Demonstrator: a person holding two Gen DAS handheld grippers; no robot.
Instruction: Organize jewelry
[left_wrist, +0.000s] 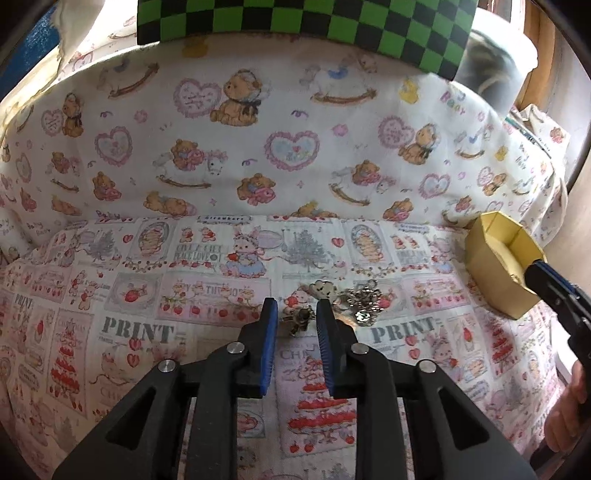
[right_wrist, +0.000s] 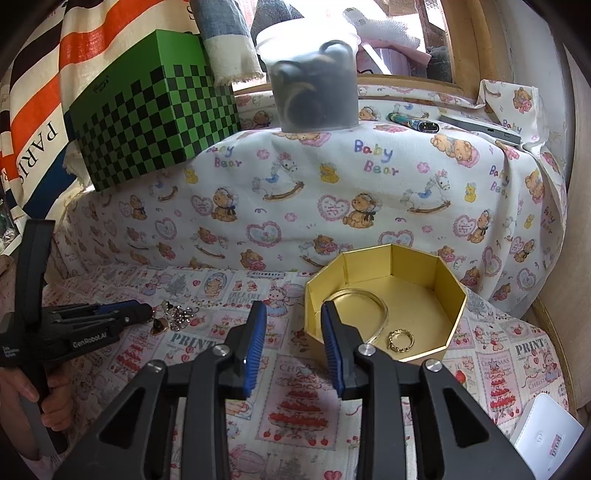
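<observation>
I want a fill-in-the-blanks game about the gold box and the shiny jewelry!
1. The gold octagonal box has ____ lid on it.
2. Inside the box lie a gold bangle and a small gold ____.
3. The pile of silver jewelry lies on the printed cloth, ____ the box.
4. The left gripper is ____ around a small piece.

Missing words: no; ring; outside; open

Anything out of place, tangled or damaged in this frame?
Only the loose jewelry pile on the cloth, a tangled heap of chains and charms left of the gold box. The left gripper brackets one piece. A bangle and ring lie inside the box. No damage shows.
</observation>
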